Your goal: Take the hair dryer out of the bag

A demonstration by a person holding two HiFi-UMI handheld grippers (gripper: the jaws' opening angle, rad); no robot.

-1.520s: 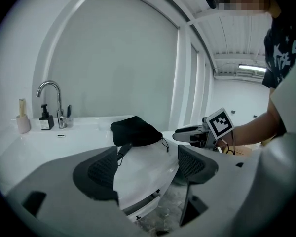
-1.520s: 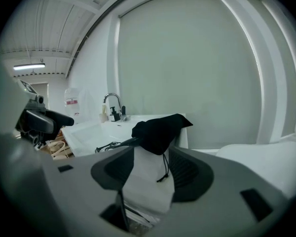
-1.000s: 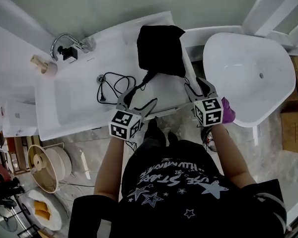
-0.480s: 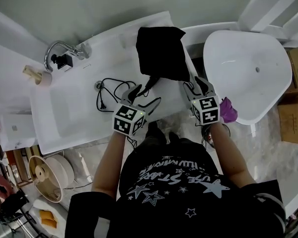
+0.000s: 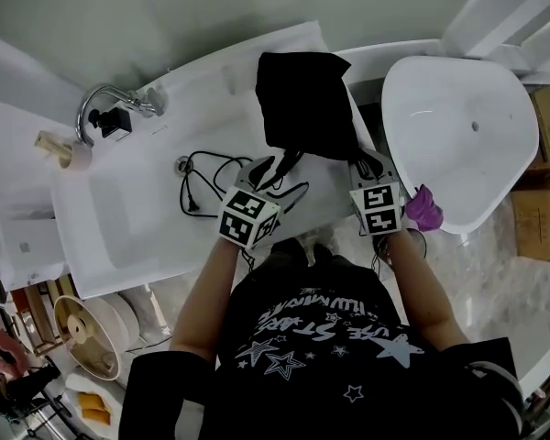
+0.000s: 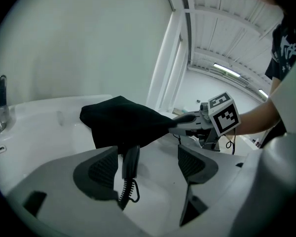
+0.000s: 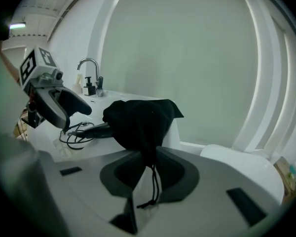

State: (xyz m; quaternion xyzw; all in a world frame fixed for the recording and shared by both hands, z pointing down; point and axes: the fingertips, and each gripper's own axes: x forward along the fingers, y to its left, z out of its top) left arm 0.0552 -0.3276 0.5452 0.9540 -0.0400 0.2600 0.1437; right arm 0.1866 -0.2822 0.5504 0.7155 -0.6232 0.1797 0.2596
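Both jaws working: my right gripper [image 7: 149, 174] is closing on the bag's [image 7: 138, 117] drawstring corner, anchoring it. My left gripper [image 6: 148, 166] is hanging released astride the hair dryer [image 6: 130, 159] handle, which is protruding from the bag onto the tabletop [image 6: 158, 191]. I'm centring it before clenching.

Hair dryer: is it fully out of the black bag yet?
No: the hair dryer shows only its handle and coiled cord below the black bag.

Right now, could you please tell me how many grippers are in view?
2. The left gripper stands open around the hair dryer handle poking from the black bag; the right gripper is closing its jaws on the bag's corner. None seems hidden.
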